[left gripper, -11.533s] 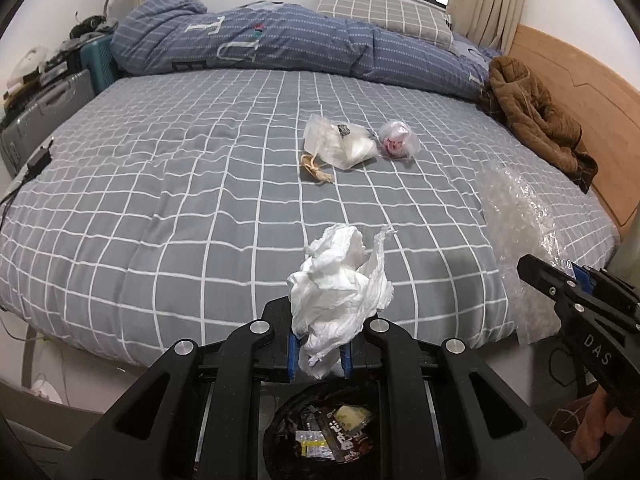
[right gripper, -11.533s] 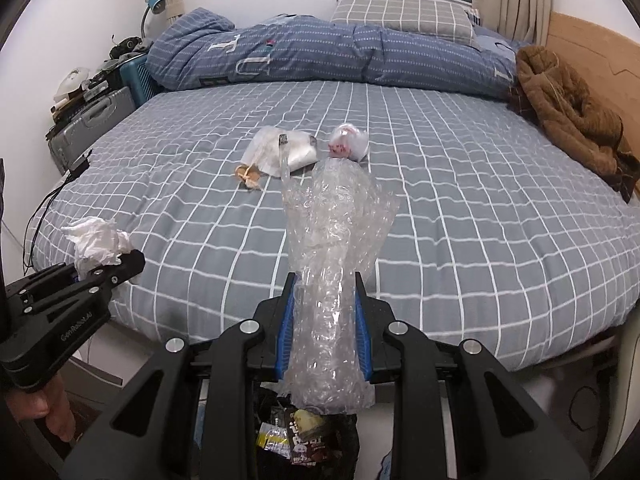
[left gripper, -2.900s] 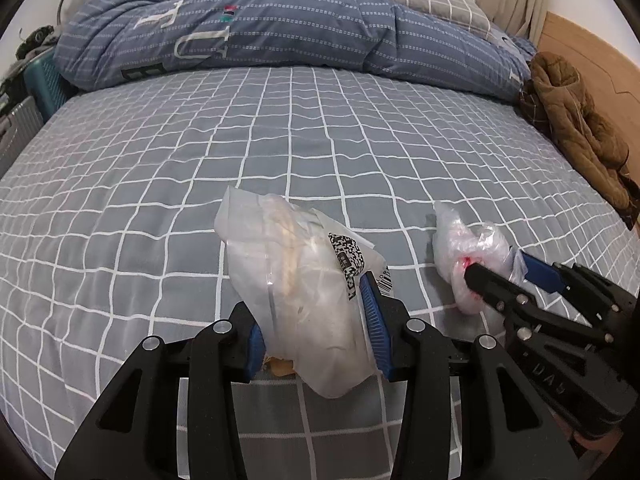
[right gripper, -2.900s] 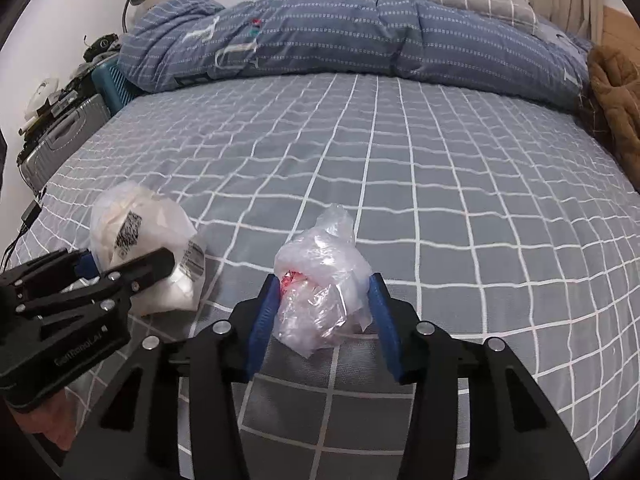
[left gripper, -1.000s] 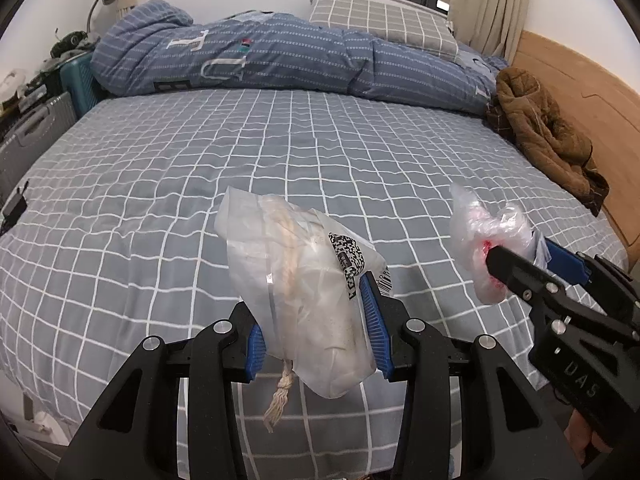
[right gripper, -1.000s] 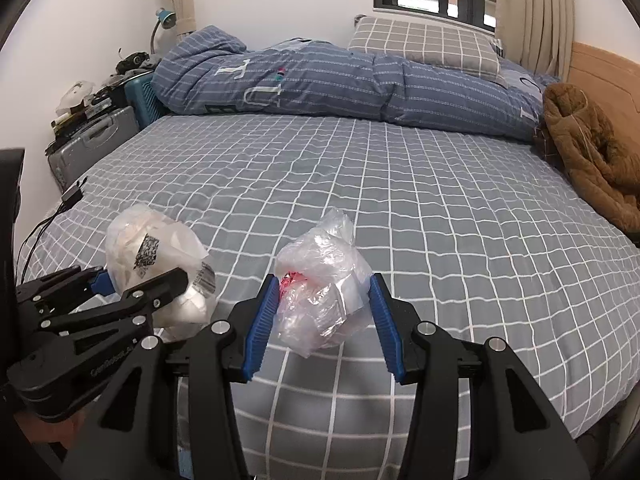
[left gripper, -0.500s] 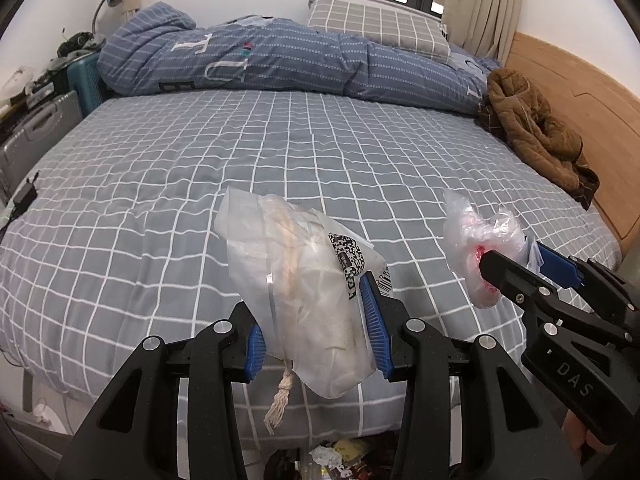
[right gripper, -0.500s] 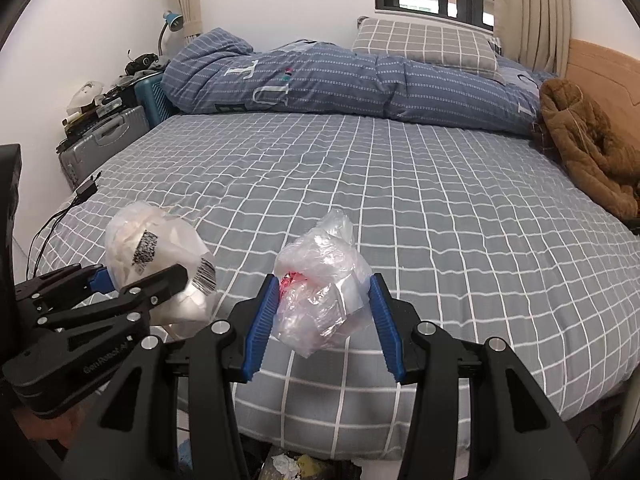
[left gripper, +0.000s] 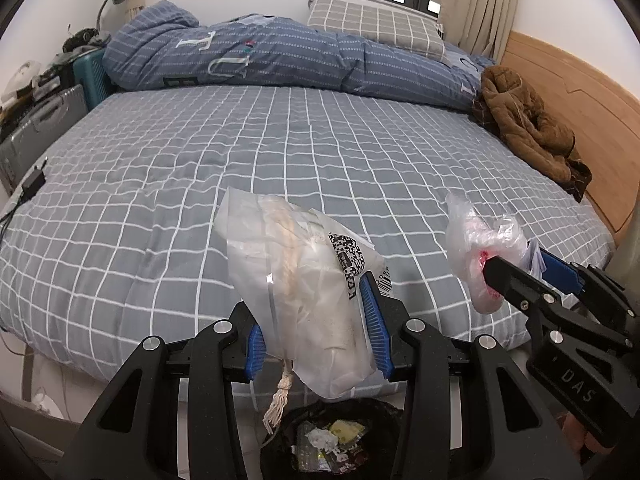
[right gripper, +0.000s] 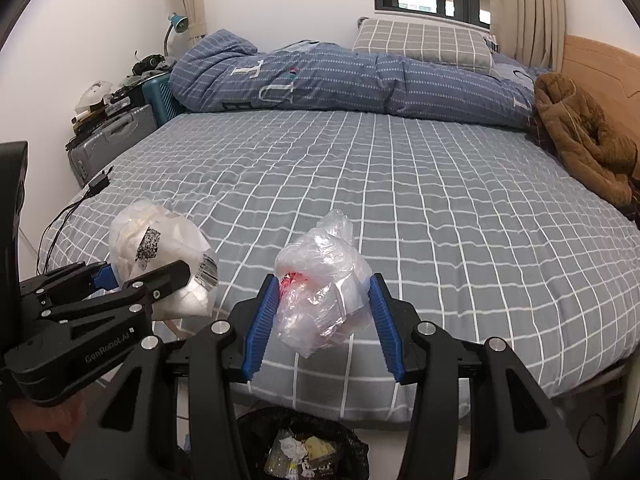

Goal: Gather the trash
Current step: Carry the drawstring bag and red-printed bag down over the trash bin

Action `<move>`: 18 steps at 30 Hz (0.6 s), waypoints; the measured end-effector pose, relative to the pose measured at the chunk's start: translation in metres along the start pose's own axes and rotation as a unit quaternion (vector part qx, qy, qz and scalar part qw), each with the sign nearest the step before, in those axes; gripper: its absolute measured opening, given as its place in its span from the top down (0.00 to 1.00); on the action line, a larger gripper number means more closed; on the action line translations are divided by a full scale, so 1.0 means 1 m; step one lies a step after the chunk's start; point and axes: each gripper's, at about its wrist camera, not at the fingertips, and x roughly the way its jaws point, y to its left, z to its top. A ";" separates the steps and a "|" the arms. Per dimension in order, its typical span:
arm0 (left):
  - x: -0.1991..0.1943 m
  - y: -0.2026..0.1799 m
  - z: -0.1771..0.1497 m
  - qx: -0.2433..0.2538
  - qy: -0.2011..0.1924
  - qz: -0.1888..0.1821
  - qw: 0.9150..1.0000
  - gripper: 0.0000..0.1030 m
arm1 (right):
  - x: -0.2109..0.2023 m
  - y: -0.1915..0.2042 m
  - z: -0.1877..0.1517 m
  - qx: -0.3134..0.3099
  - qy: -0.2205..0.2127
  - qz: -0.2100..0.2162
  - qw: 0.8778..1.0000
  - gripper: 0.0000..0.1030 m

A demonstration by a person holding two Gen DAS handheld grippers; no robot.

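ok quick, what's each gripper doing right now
left gripper: shut on the white plastic bag with the barcode label.
right gripper: shut on the crumpled clear plastic bag.

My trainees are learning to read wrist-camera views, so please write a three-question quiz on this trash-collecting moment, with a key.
1. True or false: the left gripper holds a white bag with a printed code label.
2. What shows at the bottom of both views: A) laundry basket B) black-lined trash bin C) shoe box?
3. Fill in: the right gripper grips a crumpled clear ____ bag showing something red.

Key: 1 true; 2 B; 3 plastic.
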 end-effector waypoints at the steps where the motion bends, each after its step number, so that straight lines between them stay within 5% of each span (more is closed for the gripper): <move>1: -0.001 0.000 -0.003 0.000 0.001 0.000 1.000 0.60 | -0.001 0.001 -0.002 0.000 0.001 0.001 1.000 0.56; 18: -0.010 0.004 -0.060 -0.017 0.040 0.003 0.999 0.60 | -0.009 0.012 -0.060 0.003 0.049 0.008 0.999 0.56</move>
